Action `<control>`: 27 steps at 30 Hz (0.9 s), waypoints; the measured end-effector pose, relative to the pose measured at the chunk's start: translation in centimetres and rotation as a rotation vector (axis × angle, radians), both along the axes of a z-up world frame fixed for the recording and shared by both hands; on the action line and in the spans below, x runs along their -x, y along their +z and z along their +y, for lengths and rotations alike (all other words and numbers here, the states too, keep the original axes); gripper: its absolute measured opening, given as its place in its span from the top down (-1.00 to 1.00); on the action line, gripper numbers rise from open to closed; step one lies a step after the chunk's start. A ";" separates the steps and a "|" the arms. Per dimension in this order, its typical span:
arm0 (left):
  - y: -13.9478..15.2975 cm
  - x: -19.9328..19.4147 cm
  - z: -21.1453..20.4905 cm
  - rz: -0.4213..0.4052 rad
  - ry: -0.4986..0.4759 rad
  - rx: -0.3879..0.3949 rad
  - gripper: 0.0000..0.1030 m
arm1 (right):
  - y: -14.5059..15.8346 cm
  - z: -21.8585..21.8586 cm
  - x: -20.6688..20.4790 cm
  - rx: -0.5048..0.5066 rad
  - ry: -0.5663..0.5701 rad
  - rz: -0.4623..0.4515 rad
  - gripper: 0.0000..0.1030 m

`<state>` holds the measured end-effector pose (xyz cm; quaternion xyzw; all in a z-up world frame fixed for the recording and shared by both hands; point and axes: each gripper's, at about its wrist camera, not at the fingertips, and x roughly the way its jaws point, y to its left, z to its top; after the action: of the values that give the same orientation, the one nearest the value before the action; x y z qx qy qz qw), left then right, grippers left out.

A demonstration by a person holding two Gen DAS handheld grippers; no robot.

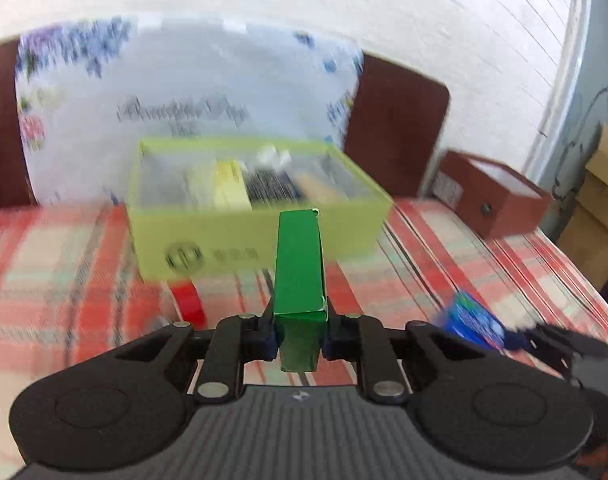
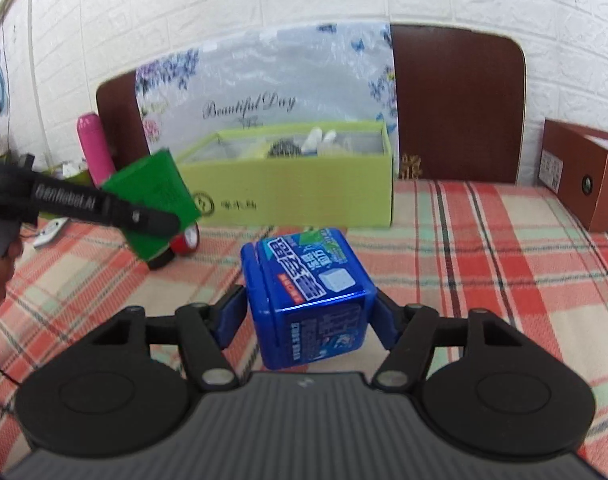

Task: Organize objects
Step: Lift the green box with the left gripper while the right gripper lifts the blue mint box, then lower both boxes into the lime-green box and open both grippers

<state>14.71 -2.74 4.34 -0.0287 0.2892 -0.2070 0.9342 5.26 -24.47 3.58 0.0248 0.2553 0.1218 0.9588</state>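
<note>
My left gripper (image 1: 300, 320) is shut on a slim green carton (image 1: 299, 264), held lengthwise above the plaid cloth and pointing at the open yellow-green box (image 1: 256, 236). That box holds several small items. In the right wrist view the green carton (image 2: 152, 188) shows at the left, with a left gripper finger (image 2: 156, 220) across it. My right gripper (image 2: 308, 316) is shut on a blue cube-shaped box (image 2: 308, 292) with printed labels, its blue fingers (image 2: 232, 312) pressing both sides. It is held in front of the yellow-green box (image 2: 288, 196). The blue box (image 1: 470, 320) also appears blurred at the right of the left wrist view.
A small red item (image 2: 186, 242) lies on the plaid cloth (image 2: 464, 260) below the green carton. A floral bag (image 2: 264, 80) leans on a brown headboard (image 2: 456, 108) behind the box. A brown box (image 2: 584, 184) stands at the right and a pink object (image 2: 94, 148) at the left.
</note>
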 end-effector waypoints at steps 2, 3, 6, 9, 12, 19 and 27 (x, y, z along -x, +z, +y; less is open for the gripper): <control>2.1 -2.0 0.7 -0.046 0.050 0.000 0.64 | 0.5 0.0 -0.4 -0.012 0.004 -0.016 -0.26; 3.1 -3.4 1.1 -0.054 0.083 0.015 0.64 | 0.6 -0.1 -0.6 -0.020 0.005 -0.017 -0.26; 5.0 -7.9 1.9 -0.040 0.177 0.075 0.64 | 0.7 -0.2 -1.5 -0.045 0.022 -0.016 -0.26; 5.2 -11.9 1.8 0.008 0.255 0.115 0.64 | 0.9 -0.3 -2.5 -0.036 0.026 -0.029 -0.26; 4.3 -15.0 1.4 0.059 0.312 0.097 0.64 | 1.0 -0.7 -3.8 -0.053 0.030 -0.030 -0.26; 1.7 -19.5 0.6 0.128 0.373 0.050 0.64 | 3.5 -1.3 -8.4 -0.007 0.029 -0.112 -0.26; 0.0 -21.8 0.7 0.158 0.365 0.008 0.64 | 4.7 0.1 -17.4 0.054 -0.024 -0.174 -0.26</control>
<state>36.48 -2.07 4.35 -0.1007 0.3509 -0.0325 0.9304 22.68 -24.35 8.26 -0.0087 0.1738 0.1052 0.9791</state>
